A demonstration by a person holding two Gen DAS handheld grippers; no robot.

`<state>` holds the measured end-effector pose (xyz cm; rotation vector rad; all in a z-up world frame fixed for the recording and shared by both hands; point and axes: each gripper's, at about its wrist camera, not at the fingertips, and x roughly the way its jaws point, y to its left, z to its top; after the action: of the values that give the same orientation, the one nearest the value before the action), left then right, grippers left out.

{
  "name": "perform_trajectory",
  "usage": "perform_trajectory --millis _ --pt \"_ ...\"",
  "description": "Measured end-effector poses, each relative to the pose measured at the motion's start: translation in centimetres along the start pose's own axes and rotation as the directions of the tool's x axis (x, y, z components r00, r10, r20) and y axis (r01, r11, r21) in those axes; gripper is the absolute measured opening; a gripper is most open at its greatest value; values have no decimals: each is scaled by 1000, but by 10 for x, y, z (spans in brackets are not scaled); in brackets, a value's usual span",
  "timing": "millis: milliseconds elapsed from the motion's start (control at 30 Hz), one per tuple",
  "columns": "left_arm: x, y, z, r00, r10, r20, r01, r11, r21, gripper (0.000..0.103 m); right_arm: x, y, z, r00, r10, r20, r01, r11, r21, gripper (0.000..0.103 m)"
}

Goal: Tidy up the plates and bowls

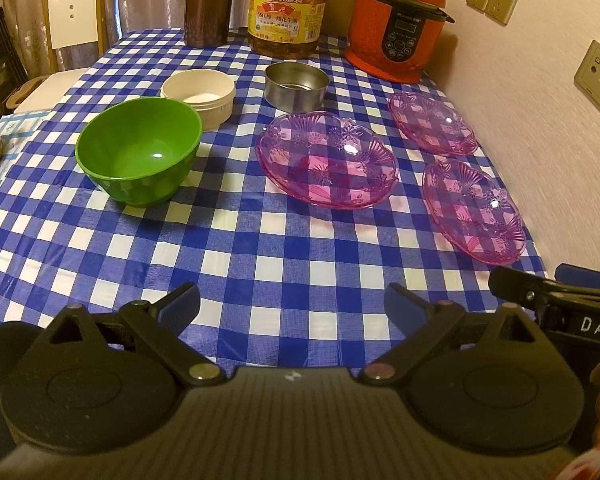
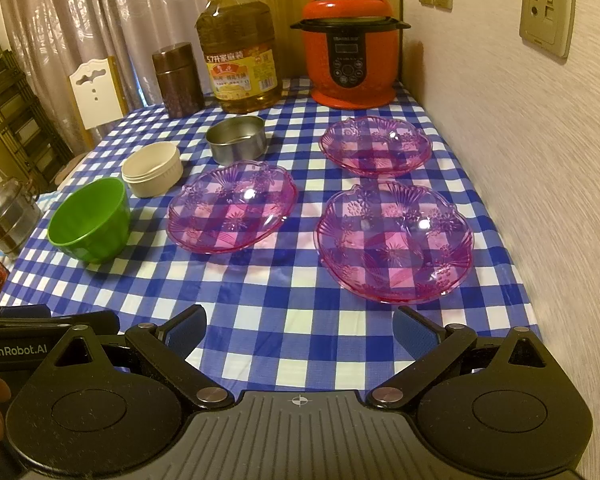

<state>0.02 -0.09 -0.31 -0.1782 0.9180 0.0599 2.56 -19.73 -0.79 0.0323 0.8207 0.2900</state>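
Observation:
Three clear pink plates lie apart on the blue checked tablecloth: a middle plate (image 1: 327, 158) (image 2: 232, 206), a far right plate (image 1: 432, 123) (image 2: 376, 146) and a near right plate (image 1: 474, 210) (image 2: 394, 242). At left stand a green bowl (image 1: 140, 154) (image 2: 89, 224), a cream bowl (image 1: 199, 96) (image 2: 153, 168) and a steel bowl (image 1: 297, 85) (image 2: 238, 139). My left gripper (image 1: 292, 308) is open and empty, short of the dishes. My right gripper (image 2: 300, 330) is open and empty, just before the near right plate. The right gripper also shows in the left wrist view (image 1: 556, 300).
A red pressure cooker (image 1: 396, 20) (image 2: 350, 46), a big oil bottle (image 1: 288, 8) (image 2: 240, 52) and a brown canister (image 1: 209, 8) (image 2: 178, 80) line the far edge. A wall with sockets (image 2: 546, 14) runs along the right. A white chair (image 1: 74, 16) stands far left.

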Motion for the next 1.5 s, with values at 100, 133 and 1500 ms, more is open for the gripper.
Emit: perform_trajectory --millis 100,133,1500 --pt "0 0 0 1000 0 -1 0 1000 0 98 0 -1 0 1000 1 0 -1 1000 0 99" --pt "0 0 0 1000 1 -1 -1 1000 0 98 0 -2 -1 1000 1 0 -1 1000 0 99" --pt "63 23 49 997 -52 61 65 969 -239 95 56 -36 29 999 27 27 -31 986 165 86"
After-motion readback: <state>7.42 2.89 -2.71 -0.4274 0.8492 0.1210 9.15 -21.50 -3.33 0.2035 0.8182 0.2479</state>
